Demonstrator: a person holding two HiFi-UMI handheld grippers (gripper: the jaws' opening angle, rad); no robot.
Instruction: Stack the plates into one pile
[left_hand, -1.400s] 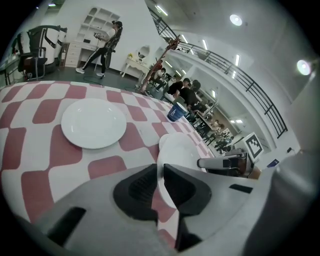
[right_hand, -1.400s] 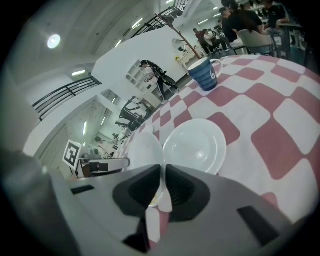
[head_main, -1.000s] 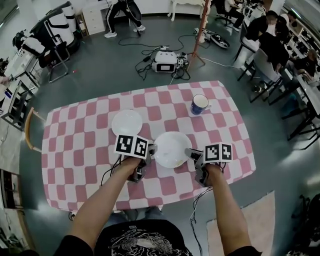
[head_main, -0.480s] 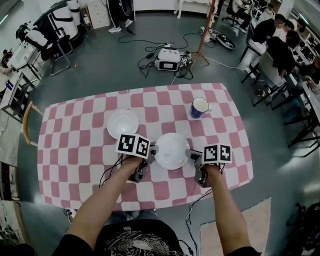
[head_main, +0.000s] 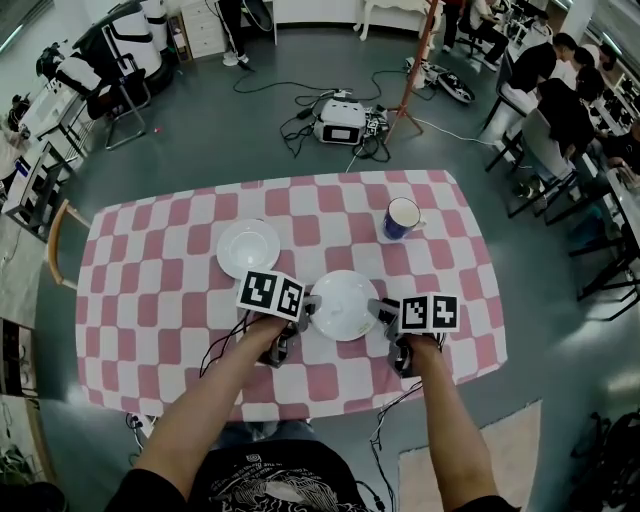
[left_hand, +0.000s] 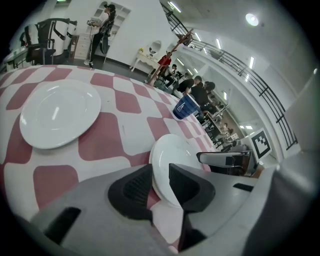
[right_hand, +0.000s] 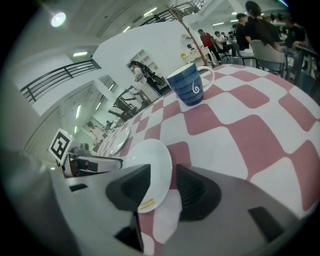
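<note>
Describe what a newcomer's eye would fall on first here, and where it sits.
First, the pink-and-white checked table fills the middle of the head view. Near its front a white plate lies between the left gripper and right gripper, whose fingers are opening with its rim between them. A second plate lies behind to the left, a blue mug behind to the right.

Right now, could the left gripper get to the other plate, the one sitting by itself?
Probably yes, once it lets go. The left gripper is opening its jaws, with the rim of the near plate between them. The far plate lies just beyond on the tablecloth, nothing in between.
</note>
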